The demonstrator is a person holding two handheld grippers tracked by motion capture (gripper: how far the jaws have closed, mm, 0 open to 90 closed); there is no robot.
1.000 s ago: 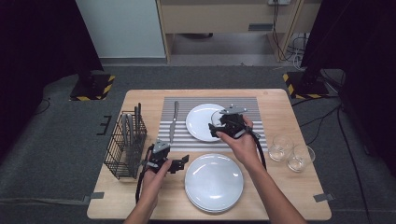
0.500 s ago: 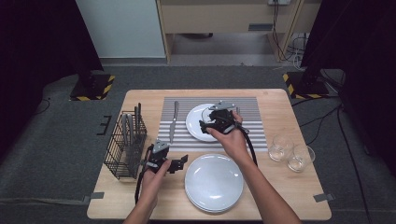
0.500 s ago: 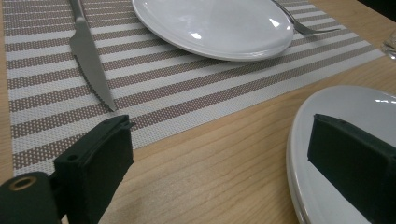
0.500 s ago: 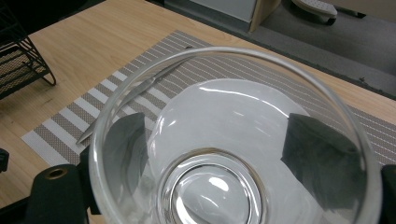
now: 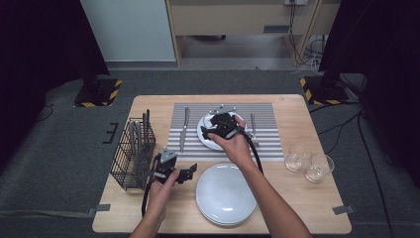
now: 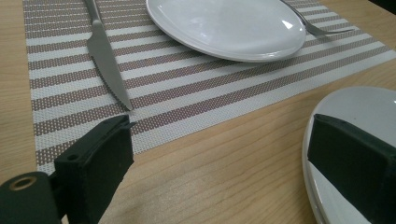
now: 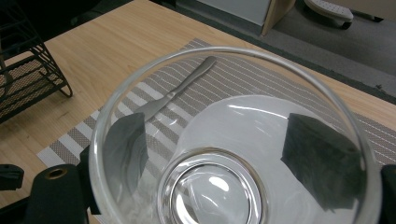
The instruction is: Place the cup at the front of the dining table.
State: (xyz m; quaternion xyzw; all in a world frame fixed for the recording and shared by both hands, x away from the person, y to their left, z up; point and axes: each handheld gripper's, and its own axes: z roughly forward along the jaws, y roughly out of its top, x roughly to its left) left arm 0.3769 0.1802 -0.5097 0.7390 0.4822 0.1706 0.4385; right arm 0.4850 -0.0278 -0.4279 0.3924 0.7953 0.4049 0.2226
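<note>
My right gripper (image 7: 224,154) is shut on a clear drinking glass (image 7: 233,140), one jaw on each side of its wall. In the high view the right gripper (image 5: 218,124) hovers over the small white plate (image 5: 208,140) on the striped placemat (image 5: 223,153). A knife (image 5: 183,130) lies left of that plate and a fork (image 5: 253,126) lies right of it. My left gripper (image 5: 185,173) stands open on the wood beside the stack of large plates (image 5: 225,194). In the left gripper view, the left gripper (image 6: 224,168) holds nothing, and the knife (image 6: 105,56) and small plate (image 6: 224,25) lie ahead.
A black wire cutlery basket (image 5: 132,153) with utensils stands at the table's left edge. Two more clear glasses (image 5: 296,157) (image 5: 319,167) sit on the wood right of the placemat. The basket (image 7: 23,70) also shows in the right gripper view.
My right gripper has carried the glass leftward over the small plate. The left gripper has stayed where it was.
</note>
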